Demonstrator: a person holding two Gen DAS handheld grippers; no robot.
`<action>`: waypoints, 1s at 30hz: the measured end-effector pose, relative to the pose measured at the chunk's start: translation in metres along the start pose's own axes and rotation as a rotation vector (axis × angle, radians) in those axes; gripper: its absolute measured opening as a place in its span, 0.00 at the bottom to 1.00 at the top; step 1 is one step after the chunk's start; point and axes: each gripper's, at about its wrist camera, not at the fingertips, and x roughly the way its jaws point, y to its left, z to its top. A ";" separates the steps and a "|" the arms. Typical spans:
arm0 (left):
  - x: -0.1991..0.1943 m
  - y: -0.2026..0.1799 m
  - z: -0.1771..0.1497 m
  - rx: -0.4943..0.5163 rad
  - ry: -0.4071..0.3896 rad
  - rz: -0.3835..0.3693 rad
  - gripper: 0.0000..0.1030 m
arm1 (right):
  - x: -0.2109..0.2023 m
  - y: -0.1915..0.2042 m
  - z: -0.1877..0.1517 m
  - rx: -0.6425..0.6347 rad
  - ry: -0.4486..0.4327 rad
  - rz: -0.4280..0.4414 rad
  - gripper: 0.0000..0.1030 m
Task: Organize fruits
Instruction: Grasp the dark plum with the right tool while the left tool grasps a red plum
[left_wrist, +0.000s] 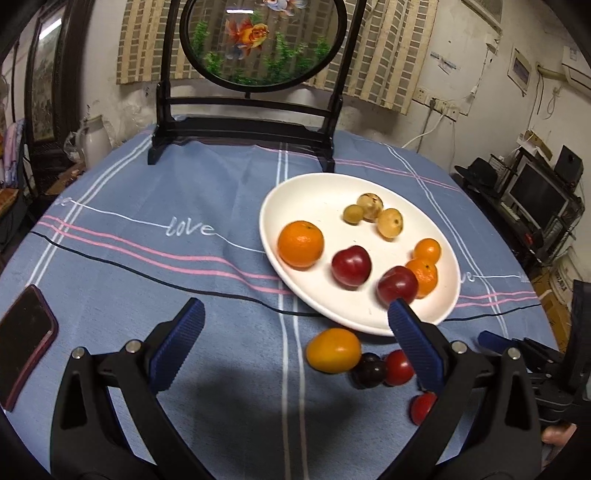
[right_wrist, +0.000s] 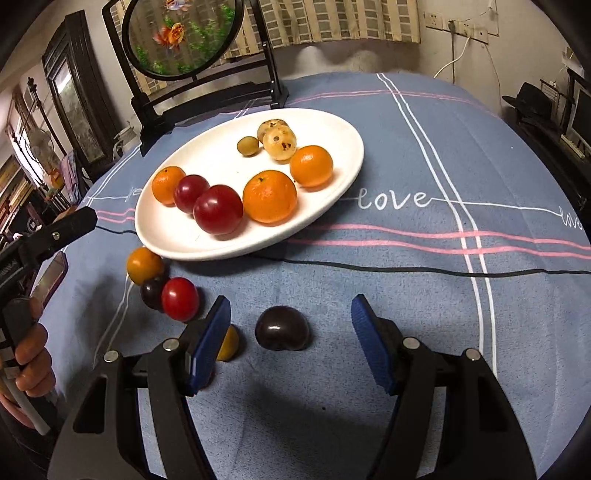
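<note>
A white oval plate (left_wrist: 314, 199) (right_wrist: 221, 162) holds oranges (right_wrist: 269, 196), red plums (right_wrist: 218, 209) and pale loquats (right_wrist: 279, 142). On the cloth near its front rim lie a yellow-orange fruit (left_wrist: 333, 350) (right_wrist: 144, 265), a small dark plum (left_wrist: 367, 369) and a red tomato (left_wrist: 398, 366) (right_wrist: 180, 298). My left gripper (left_wrist: 295, 310) hangs wide open above the cloth, holding nothing. My right gripper (right_wrist: 291, 310) is open, and a large dark plum (right_wrist: 282, 328) lies between its fingers with a gap on each side. A yellow fruit (right_wrist: 229, 343) is half hidden behind its left finger.
A blue striped cloth (right_wrist: 424, 258) covers the round table. A dark phone (left_wrist: 26, 339) lies at the front left. A black stand with a round goldfish screen (left_wrist: 258, 122) stands behind the plate. A hand (right_wrist: 33, 354) grips the left tool's handle.
</note>
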 end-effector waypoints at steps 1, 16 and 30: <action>0.000 0.000 0.000 -0.004 0.003 -0.005 0.98 | 0.000 -0.001 0.000 0.000 0.002 -0.001 0.66; -0.006 -0.005 -0.006 0.013 0.002 -0.036 0.98 | 0.010 -0.004 -0.003 0.005 0.047 0.019 0.50; -0.009 -0.021 -0.015 0.092 0.011 -0.062 0.98 | 0.007 -0.002 -0.003 -0.009 0.018 0.048 0.31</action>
